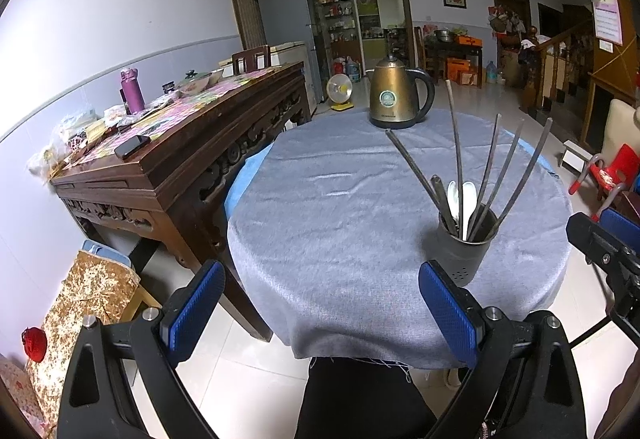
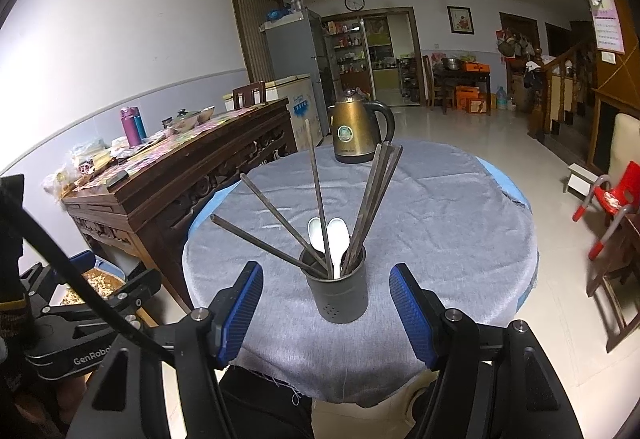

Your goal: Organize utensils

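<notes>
A dark grey utensil holder (image 1: 465, 251) (image 2: 338, 295) stands upright near the front of the round table. It holds several dark chopsticks (image 1: 486, 175) (image 2: 316, 195) fanned outward and two white spoons (image 1: 464, 199) (image 2: 330, 235). My left gripper (image 1: 322, 303) is open and empty, low at the table's near edge, left of the holder. My right gripper (image 2: 326, 309) is open and empty, its blue pads on either side of the holder, a little in front of it and not touching. The right gripper's body shows at the right edge of the left wrist view (image 1: 608, 247).
A grey cloth (image 1: 340, 207) (image 2: 440, 239) covers the round table. A bronze electric kettle (image 1: 396, 95) (image 2: 358, 133) stands at its far side. A carved wooden sideboard (image 1: 192, 151) (image 2: 172, 183) full of items is on the left. A red child's chair (image 2: 612, 199) is on the right.
</notes>
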### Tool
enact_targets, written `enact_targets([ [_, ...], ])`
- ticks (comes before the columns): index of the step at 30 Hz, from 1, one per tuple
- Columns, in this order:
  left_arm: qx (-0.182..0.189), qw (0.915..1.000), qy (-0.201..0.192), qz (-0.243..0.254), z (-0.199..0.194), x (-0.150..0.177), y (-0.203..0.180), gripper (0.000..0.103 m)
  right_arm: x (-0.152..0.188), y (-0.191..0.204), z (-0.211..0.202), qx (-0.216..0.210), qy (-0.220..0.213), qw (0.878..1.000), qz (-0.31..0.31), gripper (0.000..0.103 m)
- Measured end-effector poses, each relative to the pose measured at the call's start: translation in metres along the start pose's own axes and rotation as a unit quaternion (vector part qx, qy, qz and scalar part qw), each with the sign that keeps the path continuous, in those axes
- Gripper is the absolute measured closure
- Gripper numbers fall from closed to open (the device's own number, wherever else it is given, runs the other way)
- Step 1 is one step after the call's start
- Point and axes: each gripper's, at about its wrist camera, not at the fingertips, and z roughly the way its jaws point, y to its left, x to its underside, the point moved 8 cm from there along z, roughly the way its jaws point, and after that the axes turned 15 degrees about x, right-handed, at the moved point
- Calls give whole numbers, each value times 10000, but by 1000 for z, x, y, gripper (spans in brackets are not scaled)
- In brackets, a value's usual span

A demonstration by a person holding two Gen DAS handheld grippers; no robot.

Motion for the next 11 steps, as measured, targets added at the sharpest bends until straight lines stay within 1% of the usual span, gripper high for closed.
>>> enact_targets([
  [6, -10, 9999, 125, -39, 12, 1, 3, 6, 0, 3, 7, 9, -21, 10000, -67, 34],
  [8, -21, 10000, 49, -49, 16, -2, 7, 6, 1, 0, 12, 11, 24, 10000, -23, 34],
  [10, 77, 9998, 29, -186, 25, -8, 16, 6, 1, -5, 19, 34, 88, 9999, 51, 34],
  [11, 147, 9994, 50, -296, 36, -13, 25, 6, 2, -9, 24, 47, 139, 9998, 100, 34],
])
